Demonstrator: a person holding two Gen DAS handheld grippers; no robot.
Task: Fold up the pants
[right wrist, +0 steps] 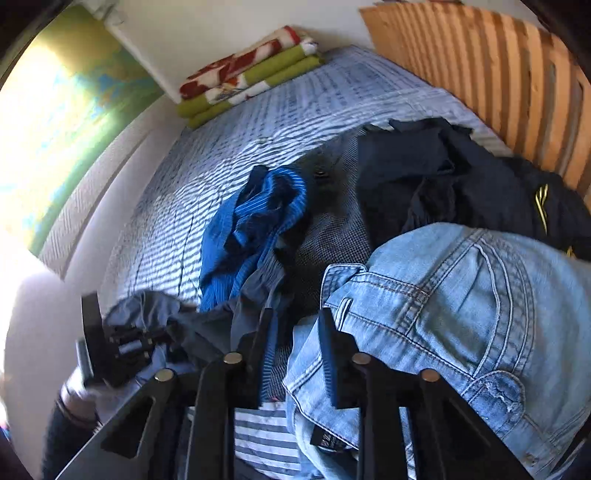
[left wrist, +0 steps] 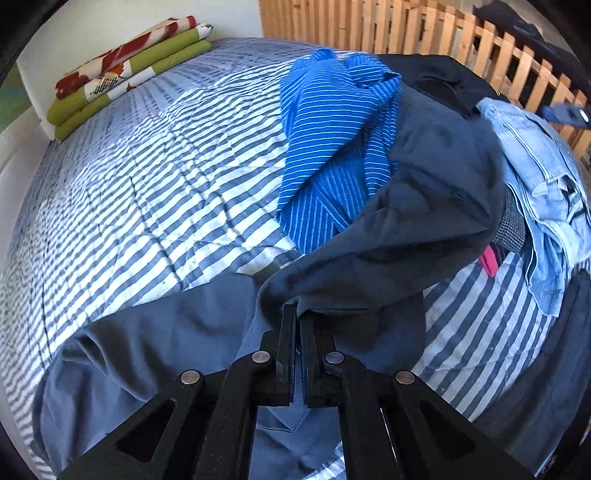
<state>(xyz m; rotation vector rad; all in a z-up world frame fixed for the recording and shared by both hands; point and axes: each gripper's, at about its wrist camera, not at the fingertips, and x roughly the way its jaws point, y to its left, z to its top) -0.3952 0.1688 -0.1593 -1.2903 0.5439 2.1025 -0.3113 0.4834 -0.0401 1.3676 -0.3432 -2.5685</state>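
My left gripper (left wrist: 297, 314) is shut on a fold of dark blue pants (left wrist: 424, 206), lifting it off the striped bed cover (left wrist: 147, 184). A lighter grey-blue stretch of the same cloth (left wrist: 166, 339) trails down to the lower left. In the right wrist view those pants (right wrist: 207, 328) hang bunched from the left gripper (right wrist: 122, 343), held by a hand (right wrist: 77, 395). My right gripper (right wrist: 295, 317) is open, hovering over the edge of the light denim jeans (right wrist: 443, 314), gripping nothing.
A bright blue striped garment (left wrist: 332, 147), a grey tweed piece (right wrist: 332, 229) and dark clothes (right wrist: 461, 177) are piled on the bed's right half. A folded green and red blanket (left wrist: 129, 70) lies at the far end. Wooden slats (left wrist: 443, 33) border the right side.
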